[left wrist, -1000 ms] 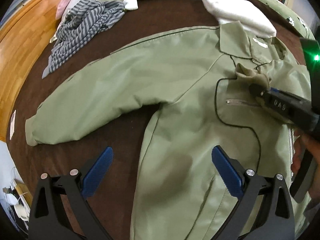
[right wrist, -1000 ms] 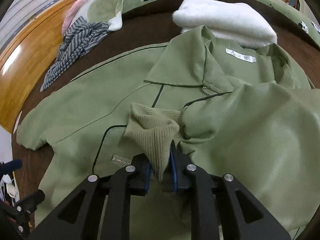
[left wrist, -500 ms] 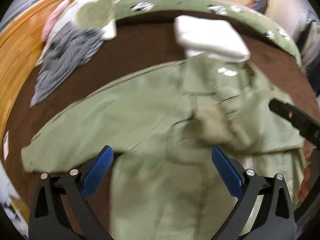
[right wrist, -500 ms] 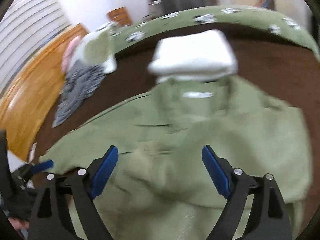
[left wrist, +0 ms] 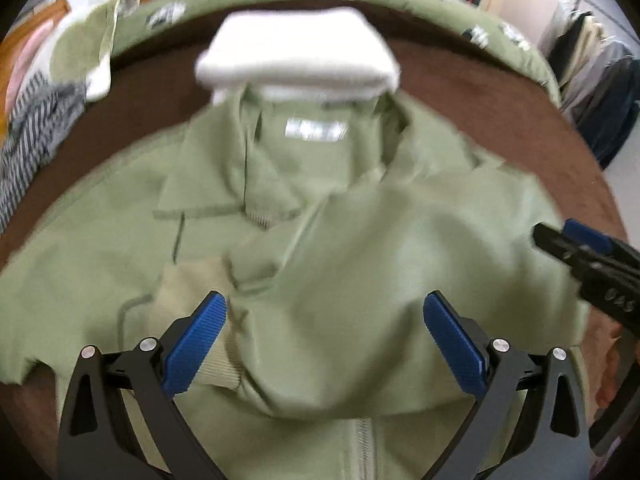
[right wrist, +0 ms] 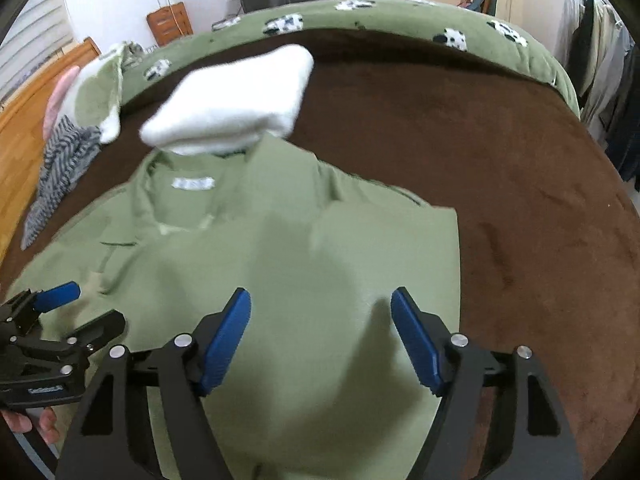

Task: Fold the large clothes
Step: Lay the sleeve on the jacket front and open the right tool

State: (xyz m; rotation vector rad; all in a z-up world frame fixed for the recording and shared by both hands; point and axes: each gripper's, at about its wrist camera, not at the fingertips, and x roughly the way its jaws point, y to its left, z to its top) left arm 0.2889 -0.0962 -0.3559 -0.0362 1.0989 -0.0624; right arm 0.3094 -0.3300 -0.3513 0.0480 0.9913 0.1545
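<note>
A large olive-green jacket (left wrist: 360, 264) lies face up on a brown bed cover (left wrist: 480, 92), collar toward the far side. Its right sleeve is folded across the chest, with the ribbed cuff (left wrist: 192, 280) lying on the left front. It also fills the right wrist view (right wrist: 280, 264). My left gripper (left wrist: 324, 340) is open and empty above the chest. My right gripper (right wrist: 320, 340) is open and empty above the folded sleeve. The right gripper also shows at the right edge of the left wrist view (left wrist: 576, 248). The left gripper shows at the lower left of the right wrist view (right wrist: 64, 312).
A folded white garment (left wrist: 296, 56) lies just beyond the collar. A striped grey cloth (left wrist: 32, 128) and a green-and-white cloth (left wrist: 96, 36) lie at the far left. A green patterned blanket (right wrist: 400, 12) borders the far side. Clothes (right wrist: 600, 52) hang at the right.
My right gripper has let go of the ribbed cuff, opened and pulled back to the right. The cuff now lies on the chest. My left gripper has swung right, over the jacket's middle.
</note>
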